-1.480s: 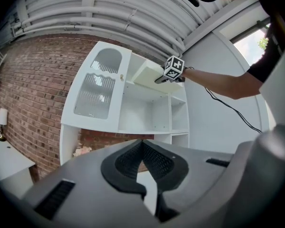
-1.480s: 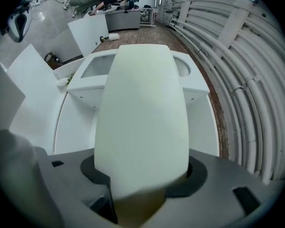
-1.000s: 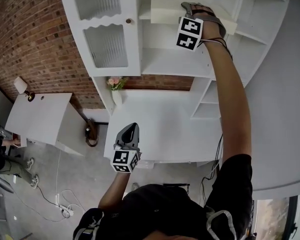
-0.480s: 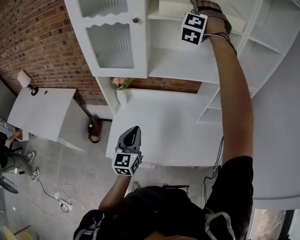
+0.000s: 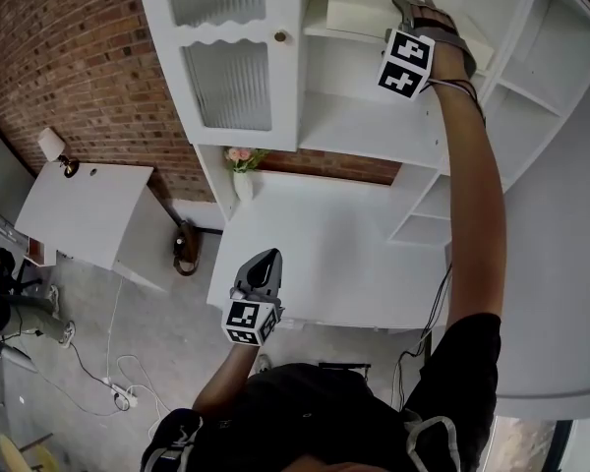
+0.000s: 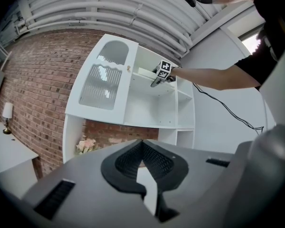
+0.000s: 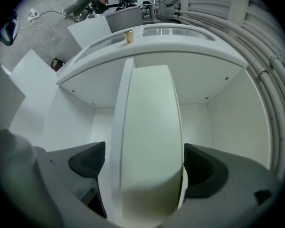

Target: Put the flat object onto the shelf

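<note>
The flat object (image 5: pixel 362 6) is a cream slab lying on the upper shelf (image 5: pixel 317 31) of the white cabinet. My right gripper (image 5: pixel 414 10) is raised to that shelf, its jaws straddling the slab's near end. In the right gripper view the slab (image 7: pixel 149 127) runs away from me between the jaws of the right gripper (image 7: pixel 145 163), which is open; the left pad stands clear of it. My left gripper (image 5: pixel 262 265) hangs low over the desk, shut and holding nothing (image 6: pixel 142 144).
A cabinet door (image 5: pixel 231 77) with ribbed glass stands left of the open shelves. Below lie a white desk (image 5: pixel 324 254) with a flower vase (image 5: pixel 242 170), a side table (image 5: pixel 88 214), a brick wall and floor cables (image 5: pixel 118 391).
The right arm has stayed up at the upper shelf with the slab between its jaws. The slab now lies flatter on the shelf. The left gripper has barely moved.
</note>
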Demonstrator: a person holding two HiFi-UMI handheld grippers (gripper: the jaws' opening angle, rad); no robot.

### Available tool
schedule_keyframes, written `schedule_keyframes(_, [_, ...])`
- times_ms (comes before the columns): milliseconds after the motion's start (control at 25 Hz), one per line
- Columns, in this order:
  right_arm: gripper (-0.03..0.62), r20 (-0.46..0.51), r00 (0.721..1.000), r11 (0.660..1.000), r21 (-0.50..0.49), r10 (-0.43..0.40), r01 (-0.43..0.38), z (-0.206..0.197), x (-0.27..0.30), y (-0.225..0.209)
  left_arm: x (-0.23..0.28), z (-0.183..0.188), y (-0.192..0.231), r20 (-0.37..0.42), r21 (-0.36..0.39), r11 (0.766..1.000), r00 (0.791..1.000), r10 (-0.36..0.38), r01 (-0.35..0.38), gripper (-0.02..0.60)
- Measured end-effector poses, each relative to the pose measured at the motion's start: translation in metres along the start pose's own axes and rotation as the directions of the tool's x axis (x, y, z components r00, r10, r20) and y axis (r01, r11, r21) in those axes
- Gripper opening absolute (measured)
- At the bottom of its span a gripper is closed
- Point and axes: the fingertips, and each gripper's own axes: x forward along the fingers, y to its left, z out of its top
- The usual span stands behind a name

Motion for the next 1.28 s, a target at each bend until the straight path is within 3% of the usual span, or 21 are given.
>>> schedule_keyframes(120, [0.486,0.042,0.999,0.999,0.014,-0.034,0.034,0.001,-0.036,0.010,-0.004,0.000,-0.005,0.007,-0.006,1.000,1.000,-0.007,0.007,0.009])
schedule_keyframes(200, [0.485,0.193,0.979,0.982,0.186,-0.062,0.025,0.014,-0.088,0.018,-0.006,0.000,-0.005,0.008,-0.007,1.000,1.000,-0.010,0.010,0.009])
schedule_keyframes(240, [0.483,0.310,0.947,0.944,0.329,-0.088,-0.020,0.023,-0.120,0.023,-0.007,-0.001,-0.005,0.006,-0.008,1.000,1.000,-0.011,0.011,0.009])
schedule_keyframes(320, [0.480,0.504,0.845,0.793,0.582,-0.179,-0.179,0.030,-0.180,0.038,-0.008,-0.003,-0.005,0.000,-0.010,1.000,1.000,-0.015,0.015,0.009])
schedule_keyframes(360, [0.478,0.543,0.808,0.714,0.658,-0.229,-0.240,0.026,-0.201,0.050,-0.009,-0.003,-0.006,-0.001,-0.011,1.000,1.000,-0.019,0.019,0.009])
schedule_keyframes(400, [0.474,0.546,0.793,0.651,0.710,-0.269,-0.268,0.019,-0.215,0.067,-0.009,-0.003,-0.008,0.000,-0.012,1.000,1.000,-0.022,0.022,0.009])
schedule_keyframes(520, [0.430,0.495,0.804,0.496,0.815,-0.329,-0.298,-0.002,-0.233,0.136,-0.011,-0.002,-0.013,0.008,-0.016,0.999,1.000,-0.029,0.029,0.009])
schedule_keyframes(600, [0.256,0.461,0.812,0.350,0.872,-0.358,-0.341,-0.010,-0.242,0.185,-0.012,0.000,-0.017,0.015,-0.016,0.999,0.999,-0.034,0.034,0.009])
schedule_keyframes(640, [0.219,0.438,0.822,0.276,0.894,-0.363,-0.354,-0.013,-0.246,0.208,-0.014,0.002,-0.020,0.019,-0.015,0.999,0.999,-0.039,0.039,0.009])
schedule_keyframes(720, [0.204,0.381,0.851,0.143,0.924,-0.361,-0.354,-0.017,-0.255,0.250,-0.016,0.006,-0.027,0.028,-0.007,0.999,0.998,-0.052,0.052,0.009])
schedule_keyframes(800, [0.184,0.355,0.862,0.023,0.928,-0.362,-0.372,-0.018,-0.268,0.282,-0.019,0.009,-0.033,0.037,-0.001,0.998,0.997,-0.064,0.064,0.009])
schedule_keyframes(880, [0.176,0.341,0.869,-0.068,0.919,-0.357,-0.389,-0.017,-0.280,0.308,-0.021,0.009,-0.038,0.040,-0.005,0.998,0.997,-0.070,0.070,0.009])
schedule_keyframes(960, [0.154,0.313,0.894,-0.093,0.929,-0.320,-0.359,-0.013,-0.288,0.331,-0.024,0.007,-0.040,0.040,-0.011,0.998,0.997,-0.067,0.068,0.009])
schedule_keyframes(1040, [0.124,0.316,0.915,-0.083,0.935,-0.251,-0.345,-0.004,-0.291,0.357,-0.025,0.002,-0.042,0.035,-0.024,0.997,0.997,-0.067,0.068,0.009])
schedule_keyframes(1200, [0.100,0.380,0.915,-0.040,0.921,-0.139,-0.389,0.025,-0.299,0.404,-0.026,-0.009,-0.050,0.021,-0.055,0.994,0.996,-0.091,0.092,0.009])
schedule_keyframes(1280, [0.100,0.390,0.914,-0.048,0.916,-0.114,-0.397,0.033,-0.304,0.417,-0.028,-0.011,-0.053,0.016,-0.053,0.994,0.995,-0.097,0.098,0.009])
